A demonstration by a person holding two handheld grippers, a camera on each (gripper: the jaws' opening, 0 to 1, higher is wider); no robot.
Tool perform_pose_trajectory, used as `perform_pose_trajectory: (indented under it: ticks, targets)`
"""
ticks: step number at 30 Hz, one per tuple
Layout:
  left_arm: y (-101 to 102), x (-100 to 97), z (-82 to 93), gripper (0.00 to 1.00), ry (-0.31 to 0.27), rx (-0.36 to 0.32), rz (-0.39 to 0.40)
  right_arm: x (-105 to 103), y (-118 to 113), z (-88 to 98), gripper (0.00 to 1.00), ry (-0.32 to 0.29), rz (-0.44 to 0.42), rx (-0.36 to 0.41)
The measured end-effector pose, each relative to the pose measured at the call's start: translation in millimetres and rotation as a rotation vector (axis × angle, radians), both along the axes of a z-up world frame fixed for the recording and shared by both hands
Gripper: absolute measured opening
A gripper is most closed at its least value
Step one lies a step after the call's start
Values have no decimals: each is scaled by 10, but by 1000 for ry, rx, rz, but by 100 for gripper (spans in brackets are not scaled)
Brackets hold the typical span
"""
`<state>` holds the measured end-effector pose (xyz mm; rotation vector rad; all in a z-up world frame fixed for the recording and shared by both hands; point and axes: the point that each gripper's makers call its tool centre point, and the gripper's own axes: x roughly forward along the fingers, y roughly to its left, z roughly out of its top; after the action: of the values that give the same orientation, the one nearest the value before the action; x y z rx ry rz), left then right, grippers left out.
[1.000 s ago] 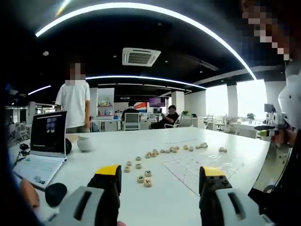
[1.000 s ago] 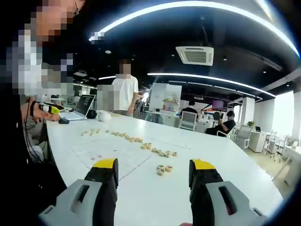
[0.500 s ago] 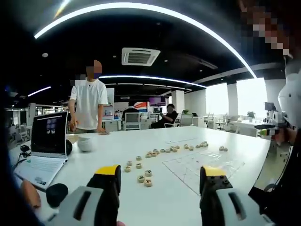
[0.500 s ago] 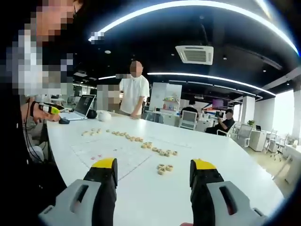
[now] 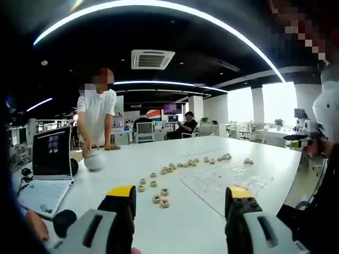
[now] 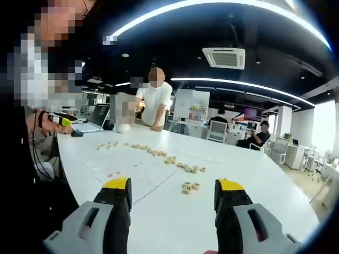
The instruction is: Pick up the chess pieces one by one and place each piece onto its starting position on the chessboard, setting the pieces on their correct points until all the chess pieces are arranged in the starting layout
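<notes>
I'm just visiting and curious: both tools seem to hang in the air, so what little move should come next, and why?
Probably lower the left gripper toward the pair of chess pieces nearest its open jaws. Both grippers are empty, the pieces lie scattered on the white table beside the chessboard, and no piece can be made out on its points.

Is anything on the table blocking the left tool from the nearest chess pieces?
Nothing visible does. The left tool is open above bare white table, and the nearest chess pieces lie straight ahead. The chessboard sheet lies to their right, the laptop off left.
</notes>
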<state>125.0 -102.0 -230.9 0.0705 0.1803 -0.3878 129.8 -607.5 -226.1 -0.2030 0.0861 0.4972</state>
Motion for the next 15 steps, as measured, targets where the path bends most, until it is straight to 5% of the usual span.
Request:
perform_pose_trajectory:
  ticks: [15]
  targets:
    - [-58,128,109,68,139,62,-50,140,149,153,63,86,128,-73]
